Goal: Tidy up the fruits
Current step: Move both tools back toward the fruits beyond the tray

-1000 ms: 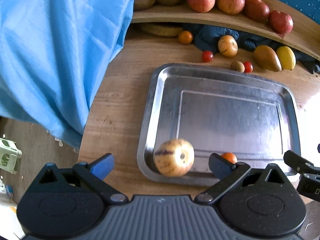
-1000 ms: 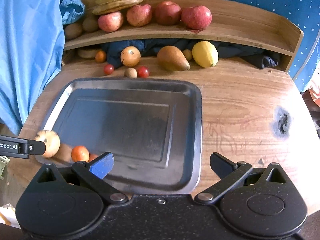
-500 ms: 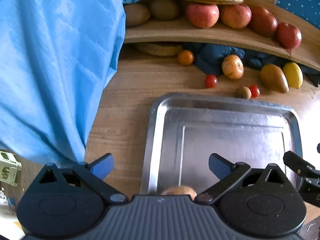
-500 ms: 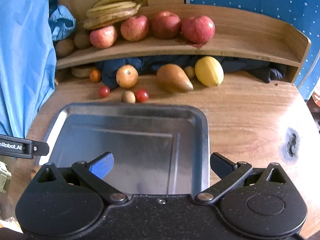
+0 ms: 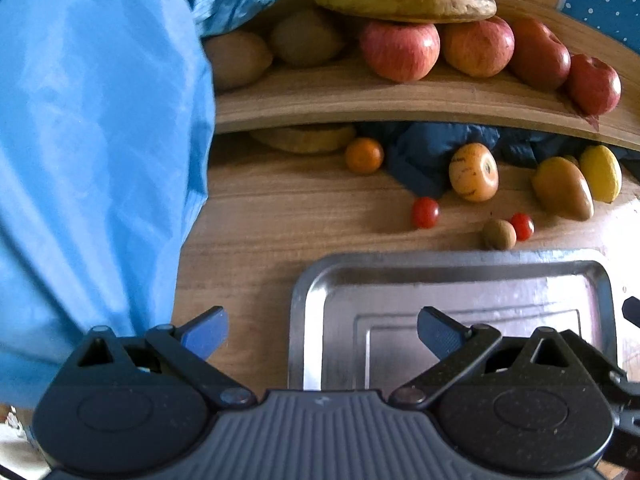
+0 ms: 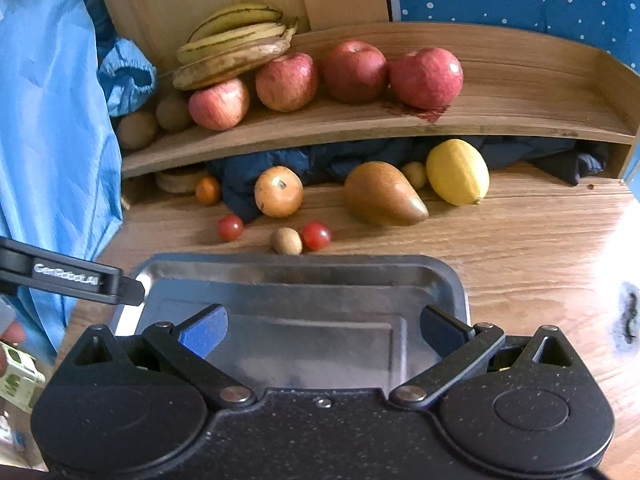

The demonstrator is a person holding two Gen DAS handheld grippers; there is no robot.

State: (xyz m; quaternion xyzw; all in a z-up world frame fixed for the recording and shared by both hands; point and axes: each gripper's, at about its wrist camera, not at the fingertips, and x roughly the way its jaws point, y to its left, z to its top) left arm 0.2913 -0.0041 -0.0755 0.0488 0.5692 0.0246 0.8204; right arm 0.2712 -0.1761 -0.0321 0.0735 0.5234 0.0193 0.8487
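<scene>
A steel tray [image 5: 460, 268] [image 6: 304, 272] lies on the wooden table; the part I see holds nothing. Behind it lie two cherry tomatoes [image 6: 230, 227], a small kiwi [image 6: 285, 241], a striped orange-yellow fruit [image 6: 279, 191], a small orange [image 6: 208, 191], a brown pear [image 6: 382, 194] and a lemon [image 6: 458, 172]. My left gripper [image 5: 320, 330] is open and empty over the tray's left rim. My right gripper [image 6: 320, 328] is open and empty over the tray's middle.
A curved wooden shelf [image 6: 360, 124] at the back holds several red apples [image 6: 426, 78], bananas [image 6: 236, 46] and kiwis [image 6: 138, 130]. Dark cloth [image 6: 340, 156] lies under it. A blue sleeve [image 5: 92, 152] hangs at the left. The left gripper's finger [image 6: 72, 278] shows at the left.
Both grippers have moved forward over the tray toward the shelf. The striped fruit and small orange at the tray's near edge have dropped out of view beneath the grippers.
</scene>
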